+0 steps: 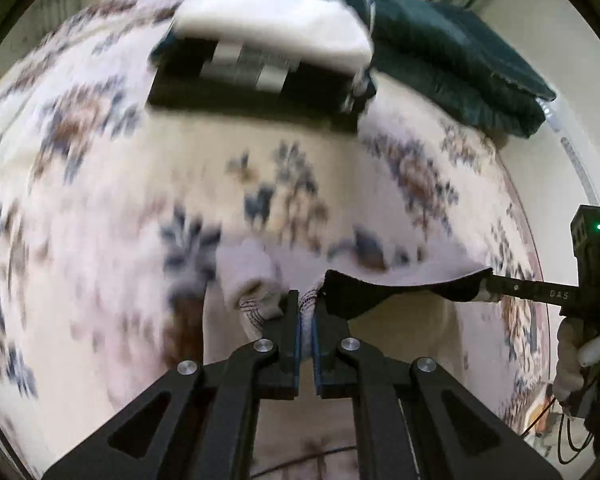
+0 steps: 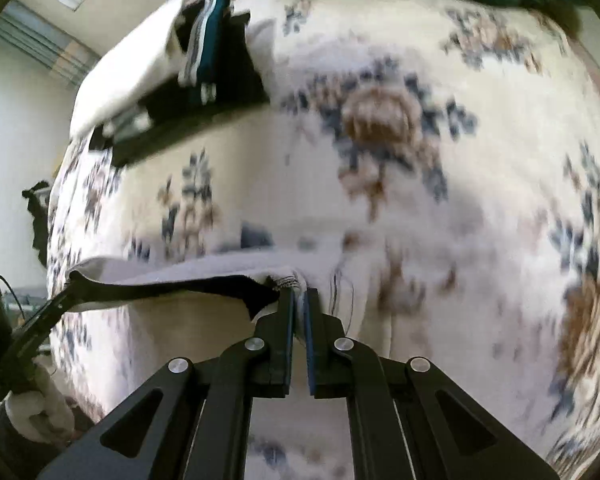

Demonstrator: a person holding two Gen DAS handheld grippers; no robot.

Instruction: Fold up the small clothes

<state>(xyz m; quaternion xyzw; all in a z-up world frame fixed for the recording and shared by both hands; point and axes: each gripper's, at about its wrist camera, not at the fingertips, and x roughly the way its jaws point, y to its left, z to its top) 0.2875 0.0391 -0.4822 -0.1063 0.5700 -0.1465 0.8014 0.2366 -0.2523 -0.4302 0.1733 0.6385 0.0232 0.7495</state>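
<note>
Garment (image 1: 400,284) crosswise between 2 grippers

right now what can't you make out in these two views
- Garment: kind and full shape; it hangs edge-on between the left gripper and right gripper, lower part hidden behind the fingers.
- Folded stack: number of pieces, motion blur in both views.
- Floral cover: pattern detail, smeared by blur.

L gripper (image 1: 307,306): fingers pinched on cloth | R gripper (image 2: 300,304): same, both level
</note>
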